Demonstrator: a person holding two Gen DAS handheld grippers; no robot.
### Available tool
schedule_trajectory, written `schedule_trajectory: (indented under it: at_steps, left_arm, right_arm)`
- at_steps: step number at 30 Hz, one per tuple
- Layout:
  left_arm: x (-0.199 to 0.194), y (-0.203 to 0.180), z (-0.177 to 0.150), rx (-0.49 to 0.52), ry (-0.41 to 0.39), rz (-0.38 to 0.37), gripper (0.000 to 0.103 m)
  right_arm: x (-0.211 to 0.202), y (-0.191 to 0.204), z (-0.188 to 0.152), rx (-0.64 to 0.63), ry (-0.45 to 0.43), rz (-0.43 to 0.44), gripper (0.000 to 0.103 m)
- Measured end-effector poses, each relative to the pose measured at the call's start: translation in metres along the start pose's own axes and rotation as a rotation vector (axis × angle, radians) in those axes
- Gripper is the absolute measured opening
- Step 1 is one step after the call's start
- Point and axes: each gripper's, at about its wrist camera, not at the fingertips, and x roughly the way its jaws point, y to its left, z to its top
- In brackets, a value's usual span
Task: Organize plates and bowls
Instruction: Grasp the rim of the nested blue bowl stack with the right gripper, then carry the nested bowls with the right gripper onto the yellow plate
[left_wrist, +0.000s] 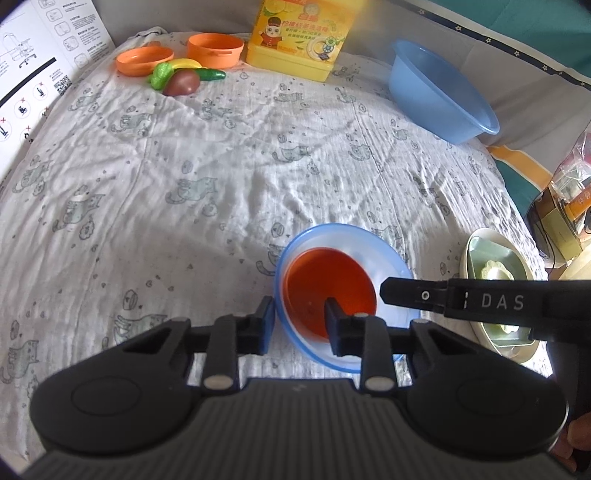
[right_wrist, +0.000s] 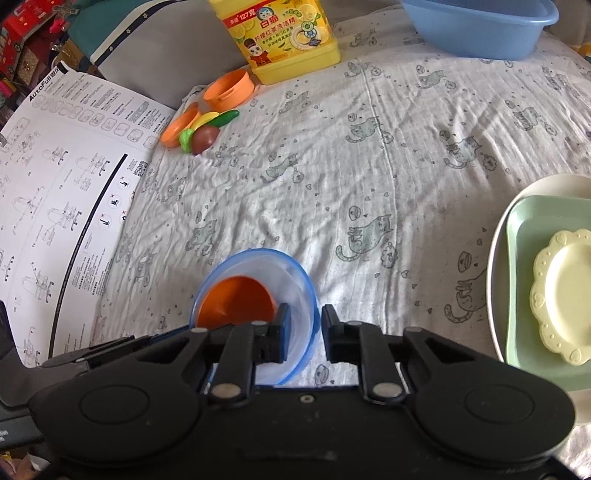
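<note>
Two nested dishes sit at the near middle of the left wrist view: a clear bowl (left_wrist: 373, 254) with a blue rim, and an orange bowl (left_wrist: 328, 288) lying inside it on the cat-print cloth (left_wrist: 221, 192). The left gripper (left_wrist: 300, 317) has its jaws spread astride the clear bowl's rim at about 9 o'clock, one finger outside, one reaching inside over the orange bowl; I cannot tell whether either pad touches. Both bowls look like thin plastic, so probably light, slightly flexible and slick, and the rim is the natural place to pinch. At 3 o'clock a finger of the right gripper (left_wrist: 406, 291) reaches over the far side of the bowl, with a stack of plates (left_wrist: 480, 251) just beyond. Open cloth stretches toward 12 o'clock, where a blue basin (left_wrist: 439, 92), a yellow bottle (left_wrist: 295, 40) and orange toy dishes (left_wrist: 177, 55) stand well apart. From the right wrist view, the right gripper (right_wrist: 304, 332) also straddles the clear bowl (right_wrist: 295, 280), jaws spread over the rim at 3 o'clock. The plates (right_wrist: 532, 258) lie near at 3 o'clock, at the cloth's edge; an instruction sheet (right_wrist: 66, 177) borders at 9 o'clock, leaving the middle free.
</note>
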Motion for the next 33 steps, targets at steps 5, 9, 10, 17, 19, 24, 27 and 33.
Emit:
schedule_trajectory:
  at_steps: [5,9,10,17,19,24,27,33]
  left_arm:
    - [-0.005,-0.012,0.004,0.012,0.002,0.013,0.028]
    - [-0.008,-0.029,0.011,0.027,0.002,0.016,0.028]
    - [-0.008,-0.034,0.013,0.034,0.001,0.016,0.028]
    - [0.000,-0.088,0.022,0.081,0.017,-0.019,0.028]
    - [0.004,-0.106,0.023,0.099,0.025,-0.033,0.028]
    - [0.020,-0.147,0.024,0.136,0.054,-0.066,0.028]
    - [0.031,-0.167,0.023,0.150,0.077,-0.086,0.028]
    - [0.045,-0.201,0.019,0.195,0.105,-0.094,0.029]
  right_arm:
    - [-0.009,-0.004,0.002,-0.003,-0.019,-0.002,0.018]
    - [-0.024,-0.013,0.005,0.007,-0.050,0.002,0.018]
    - [-0.028,-0.016,0.006,0.010,-0.059,0.002,0.018]
    - [-0.068,-0.055,0.014,0.068,-0.136,-0.018,0.018]
    - [-0.079,-0.070,0.016,0.085,-0.158,-0.031,0.018]
    - [-0.102,-0.105,0.018,0.122,-0.202,-0.064,0.018]
    - [-0.113,-0.131,0.017,0.146,-0.220,-0.080,0.018]
    - [-0.123,-0.171,0.013,0.197,-0.235,-0.099,0.018]
